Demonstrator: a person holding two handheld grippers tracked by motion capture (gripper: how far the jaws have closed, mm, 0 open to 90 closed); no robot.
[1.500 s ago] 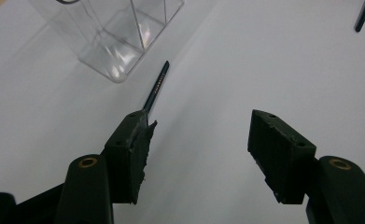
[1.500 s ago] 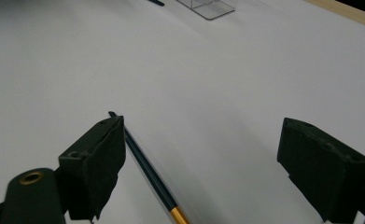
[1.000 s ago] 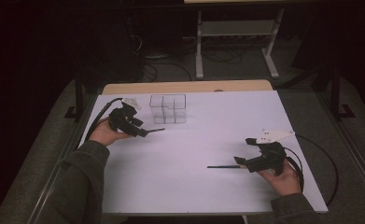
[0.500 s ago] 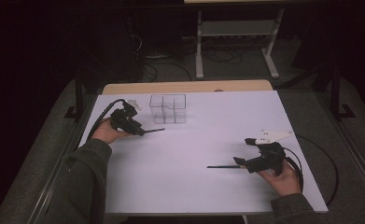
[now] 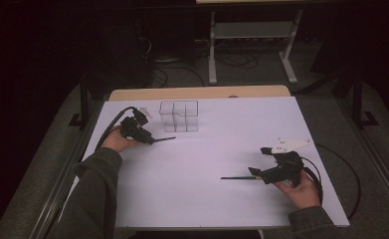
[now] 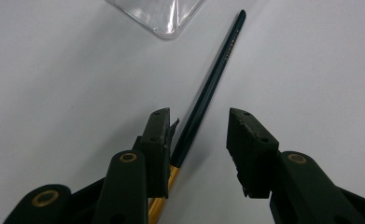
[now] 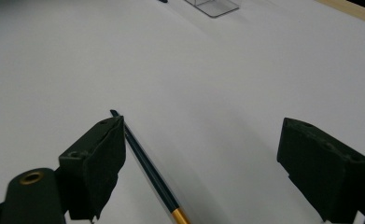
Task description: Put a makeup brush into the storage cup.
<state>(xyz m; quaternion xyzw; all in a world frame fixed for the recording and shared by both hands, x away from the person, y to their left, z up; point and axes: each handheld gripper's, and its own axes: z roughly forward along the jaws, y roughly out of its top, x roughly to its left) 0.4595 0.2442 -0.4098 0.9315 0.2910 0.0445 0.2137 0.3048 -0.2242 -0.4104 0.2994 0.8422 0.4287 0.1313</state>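
- High view: the left gripper (image 5: 157, 140) rests low on the white desk (image 5: 222, 199), just beside a clear divided box (image 5: 179, 115).
- Left gripper view: its fingers (image 6: 157, 140) have just been closing and stand part spread around a dark pencil (image 6: 208, 93) lying on the desk; one pad is against it, the other apart.
- Right gripper view: the right gripper (image 7: 208, 158) has its fingers (image 7: 101, 158) spread wide, with a second dark pencil (image 7: 145, 168) lying beside the left pad, not pinched.
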